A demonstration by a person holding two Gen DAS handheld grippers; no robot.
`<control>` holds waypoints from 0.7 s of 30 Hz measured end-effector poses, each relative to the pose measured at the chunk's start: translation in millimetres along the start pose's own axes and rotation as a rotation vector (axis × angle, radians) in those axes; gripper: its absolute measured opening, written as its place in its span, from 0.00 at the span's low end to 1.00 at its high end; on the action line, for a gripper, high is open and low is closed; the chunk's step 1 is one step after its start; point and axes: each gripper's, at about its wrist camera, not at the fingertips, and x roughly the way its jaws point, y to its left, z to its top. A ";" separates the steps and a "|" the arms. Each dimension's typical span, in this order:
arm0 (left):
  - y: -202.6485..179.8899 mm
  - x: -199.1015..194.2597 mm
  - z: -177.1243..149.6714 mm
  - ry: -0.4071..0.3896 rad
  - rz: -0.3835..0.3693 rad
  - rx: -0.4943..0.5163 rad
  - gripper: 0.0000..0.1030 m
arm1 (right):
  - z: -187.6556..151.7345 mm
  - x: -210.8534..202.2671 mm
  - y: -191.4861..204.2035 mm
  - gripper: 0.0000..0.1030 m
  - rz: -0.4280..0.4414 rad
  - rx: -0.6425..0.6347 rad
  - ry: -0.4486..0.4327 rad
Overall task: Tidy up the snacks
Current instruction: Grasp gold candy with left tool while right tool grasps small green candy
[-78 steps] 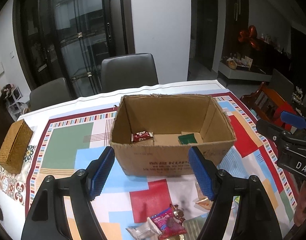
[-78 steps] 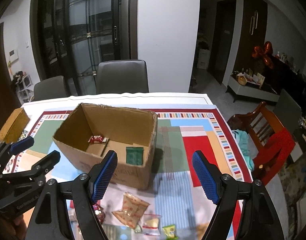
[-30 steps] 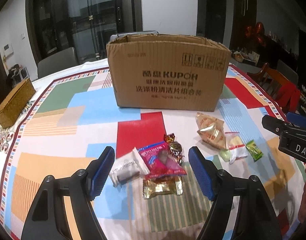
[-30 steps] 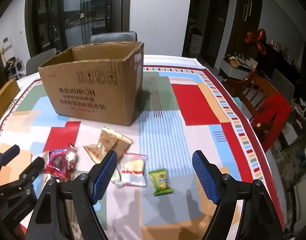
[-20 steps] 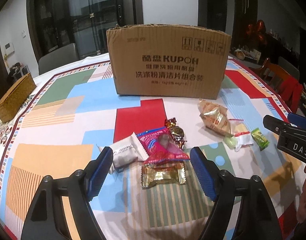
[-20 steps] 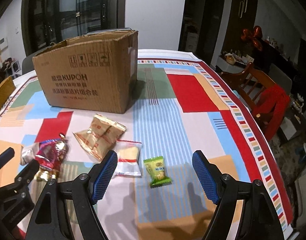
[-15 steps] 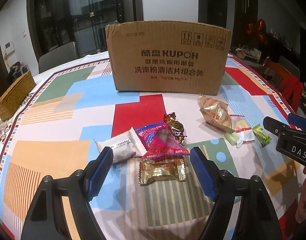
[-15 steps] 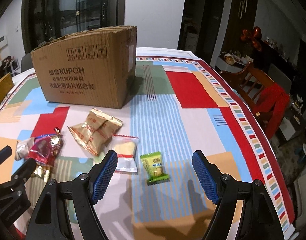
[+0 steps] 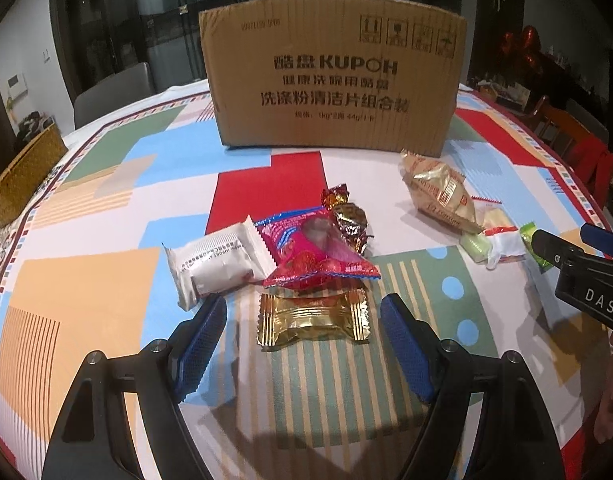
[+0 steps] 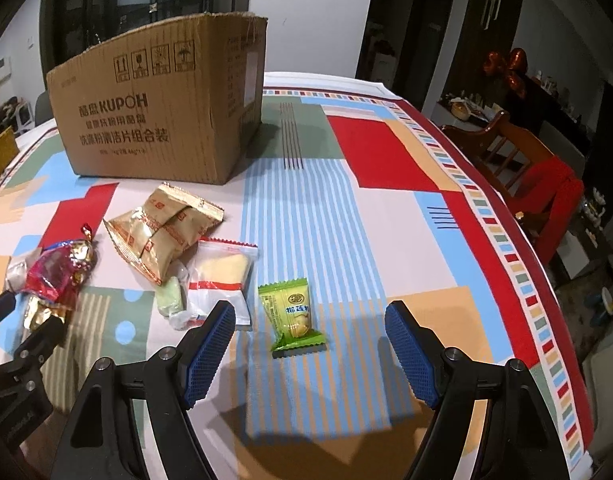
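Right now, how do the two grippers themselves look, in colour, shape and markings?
Both are alike. The left gripper and right gripper have black plastic arms with silver screws, and their fingers carry blue, cross-hatched pads. In the left view, the right one's side shows white letters "DAS". No cables or sleeves show.

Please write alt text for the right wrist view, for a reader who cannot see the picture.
The open right gripper hovers low over a colourful tablecloth, with a small green snack packet between its blue pads. To the left lie more wrapped snacks, among them a gold packet, and behind them stands a cardboard box.
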 end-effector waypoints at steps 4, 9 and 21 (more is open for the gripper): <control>1.2 5.5 0.4 0.019 0.002 -0.011 0.76 | -0.3 6.4 -0.2 0.76 -0.002 0.006 0.024; 0.9 10.9 0.6 0.040 -0.003 -0.016 0.74 | 0.4 17.0 -2.3 0.73 0.002 0.014 0.048; -5.3 6.7 -0.6 0.031 -0.046 -0.012 0.43 | 0.3 23.0 -4.8 0.40 0.088 0.063 0.087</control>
